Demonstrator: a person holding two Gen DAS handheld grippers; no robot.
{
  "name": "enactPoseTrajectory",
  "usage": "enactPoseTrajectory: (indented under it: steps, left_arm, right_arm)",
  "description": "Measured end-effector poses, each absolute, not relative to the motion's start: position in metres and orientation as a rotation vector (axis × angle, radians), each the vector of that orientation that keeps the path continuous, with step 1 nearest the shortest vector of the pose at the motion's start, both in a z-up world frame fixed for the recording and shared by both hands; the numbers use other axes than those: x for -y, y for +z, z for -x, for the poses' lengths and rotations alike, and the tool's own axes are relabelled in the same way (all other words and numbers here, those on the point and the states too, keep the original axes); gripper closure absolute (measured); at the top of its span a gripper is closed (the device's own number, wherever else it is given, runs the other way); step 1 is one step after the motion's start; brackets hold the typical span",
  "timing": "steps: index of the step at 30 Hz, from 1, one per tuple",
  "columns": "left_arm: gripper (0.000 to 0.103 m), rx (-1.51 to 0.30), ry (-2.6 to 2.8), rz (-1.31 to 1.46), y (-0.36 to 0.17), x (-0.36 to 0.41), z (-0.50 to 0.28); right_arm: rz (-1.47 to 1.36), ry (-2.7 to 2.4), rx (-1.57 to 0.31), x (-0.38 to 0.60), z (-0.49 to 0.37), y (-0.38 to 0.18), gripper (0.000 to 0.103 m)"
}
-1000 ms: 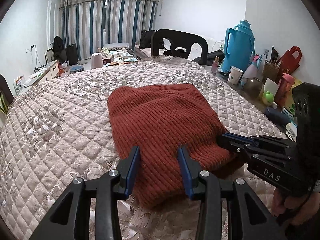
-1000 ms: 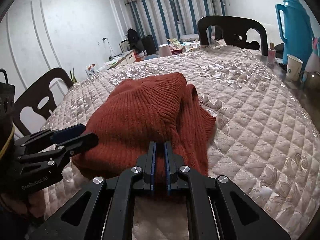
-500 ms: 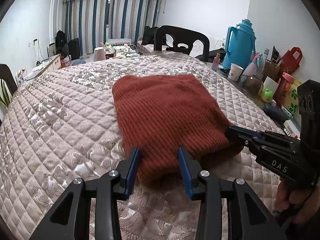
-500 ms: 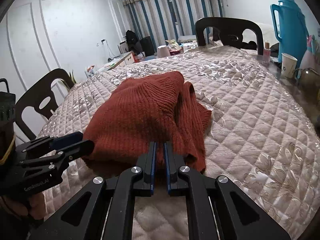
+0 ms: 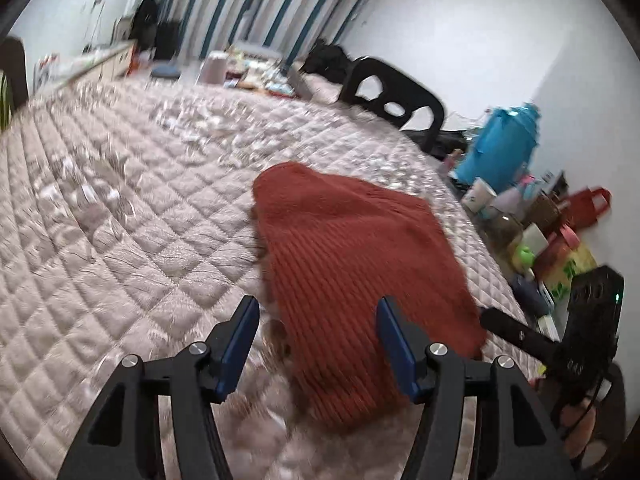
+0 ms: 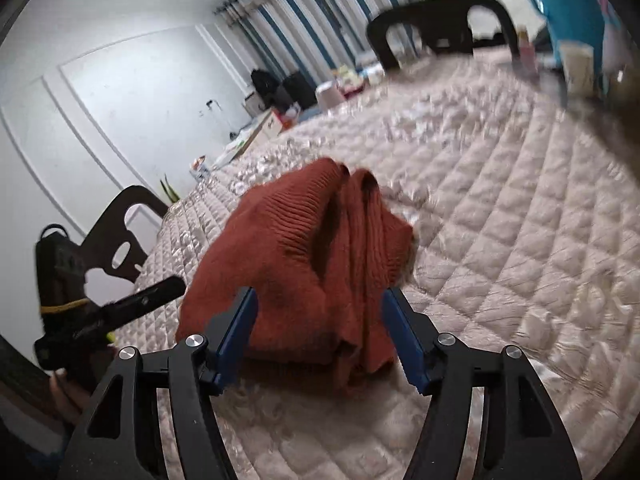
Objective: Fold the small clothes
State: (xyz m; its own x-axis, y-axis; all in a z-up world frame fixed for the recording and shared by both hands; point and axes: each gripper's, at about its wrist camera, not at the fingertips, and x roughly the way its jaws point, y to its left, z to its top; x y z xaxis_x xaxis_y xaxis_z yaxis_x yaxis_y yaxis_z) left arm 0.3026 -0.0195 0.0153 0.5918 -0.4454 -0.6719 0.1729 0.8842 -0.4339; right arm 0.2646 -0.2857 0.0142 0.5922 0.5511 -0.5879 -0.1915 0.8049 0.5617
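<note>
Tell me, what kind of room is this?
Probably a lived-in room at home. A rust-red knitted garment lies on a beige quilted cover, with blue-and-white striped curtains and a black chair behind.

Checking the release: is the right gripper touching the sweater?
Apart. In the right wrist view, the right gripper is opening; its pads stand clear of the sweater.
</note>
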Motion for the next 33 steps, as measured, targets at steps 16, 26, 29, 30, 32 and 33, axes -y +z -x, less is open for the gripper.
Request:
enactPoseTrajectory:
  steps: [16,26,29,30,32,33]
  left_arm:
    - [0.062,-0.837,-0.444,0.318,0.013,0.042,-0.318]
    - [0.064,-0.709,-0.337,0.315,0.055,-0.046,-0.307]
    - [0.064,-0.685,-0.271,0.327,0.055,-0.089,-0.306]
    - [0.064,-0.683,-0.253,0.323,0.052,-0.101,-0.307]
    - [0.064,-0.718,-0.208,0.325,0.036,-0.122,-0.310]
    - [0.064,-0.756,-0.179,0.313,0.024,-0.130,-0.311]
  right_arm:
    - [-0.581,0.552,-0.891,0.270,-0.295,-0.009,0.064]
    - [-0.588,0.725,-0.814,0.196,-0.302,0.033,0.066]
    - [-0.564,0.794,-0.796,0.150,-0.313,0.040,0.066]
    - [-0.549,0.810,-0.794,0.134,-0.317,0.039,0.066]
    - [-0.530,0.811,-0.833,0.112,-0.325,0.029,0.062]
    - [-0.500,0.797,-0.889,0.099,-0.329,0.018,0.061]
